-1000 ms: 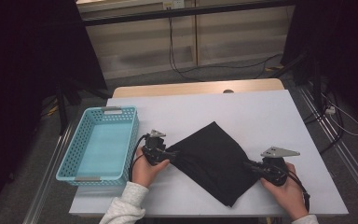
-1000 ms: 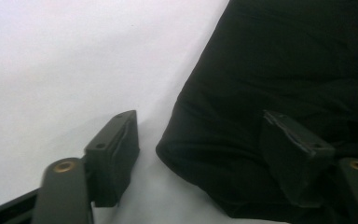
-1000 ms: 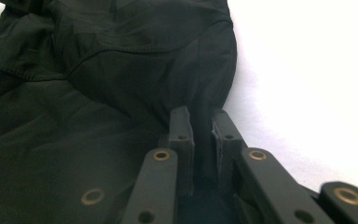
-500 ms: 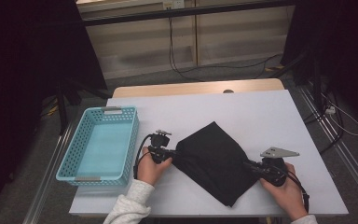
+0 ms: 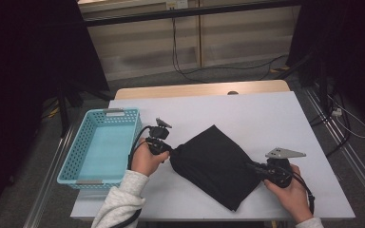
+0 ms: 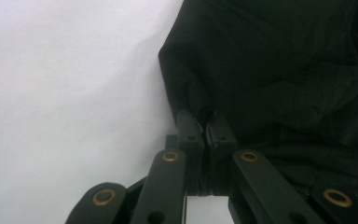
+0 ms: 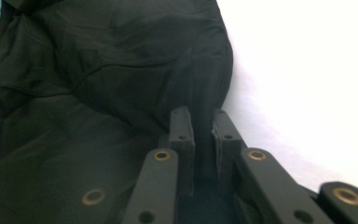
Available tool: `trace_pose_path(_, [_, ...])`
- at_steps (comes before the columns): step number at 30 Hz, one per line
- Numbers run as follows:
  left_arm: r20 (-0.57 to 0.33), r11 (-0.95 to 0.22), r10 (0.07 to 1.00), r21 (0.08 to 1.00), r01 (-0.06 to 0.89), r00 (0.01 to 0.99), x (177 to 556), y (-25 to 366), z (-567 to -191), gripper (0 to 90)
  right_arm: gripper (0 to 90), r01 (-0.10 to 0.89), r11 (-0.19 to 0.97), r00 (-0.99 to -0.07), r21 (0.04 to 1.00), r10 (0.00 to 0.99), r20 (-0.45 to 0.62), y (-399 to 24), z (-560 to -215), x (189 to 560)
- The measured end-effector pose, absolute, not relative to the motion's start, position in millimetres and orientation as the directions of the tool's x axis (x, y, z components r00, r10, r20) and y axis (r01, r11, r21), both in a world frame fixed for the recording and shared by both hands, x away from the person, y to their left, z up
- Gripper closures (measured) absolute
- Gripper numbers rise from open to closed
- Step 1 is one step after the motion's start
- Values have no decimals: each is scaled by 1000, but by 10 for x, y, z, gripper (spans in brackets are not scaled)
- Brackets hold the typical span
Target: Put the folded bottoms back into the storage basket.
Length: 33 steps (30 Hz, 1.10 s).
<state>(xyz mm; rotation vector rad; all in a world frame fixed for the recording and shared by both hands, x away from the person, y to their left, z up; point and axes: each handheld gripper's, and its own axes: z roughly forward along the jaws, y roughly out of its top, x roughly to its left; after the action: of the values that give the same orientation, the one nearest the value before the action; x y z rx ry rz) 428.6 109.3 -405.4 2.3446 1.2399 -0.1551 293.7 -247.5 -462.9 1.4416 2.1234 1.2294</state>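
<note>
Grippers are both locked onto the black cloth [image 5: 214, 166] now, so the grabbing part looks done. Left gripper [image 5: 167, 150] has just closed its jaws on the cloth's left corner, and in the left gripper view you can see a pinch of fabric squeezed between the fingers [image 6: 189, 130]. Right gripper [image 5: 253, 167] is clamped on the opposite corner; a fold of cloth stands up between its fingers [image 7: 182, 126]. The cloth itself sits rumpled on the desk [image 5: 247, 114], in the near half, roughly midway between the left and right edges. A blue basket [image 5: 123, 124] sits empty along the desk's left edge. My guess is what's left is lifting the cloth and folding it or dropping it in the basket, none of that's started.
</note>
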Motion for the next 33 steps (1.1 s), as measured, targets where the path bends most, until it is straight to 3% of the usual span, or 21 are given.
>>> trace_pose_path(14, [-293, -522, 745, 304, 797, 600, 4408, 1200, -3782, 868, 820, 584, 138, -484, 800, 851, 206, -2338, -4560, 2975])
trace_pose_path(25, [-215, -597, 743, 215, 773, 634, 4493, 1162, -3582, 869, 821, 557, 148, -502, 817, 844, 190, -2235, -4494, 2988])
trace_pose_path(33, [-194, -616, 738, 199, 763, 646, 4547, 1204, -3375, 868, 821, 536, 144, -514, 832, 837, 187, -2154, -4426, 3010])
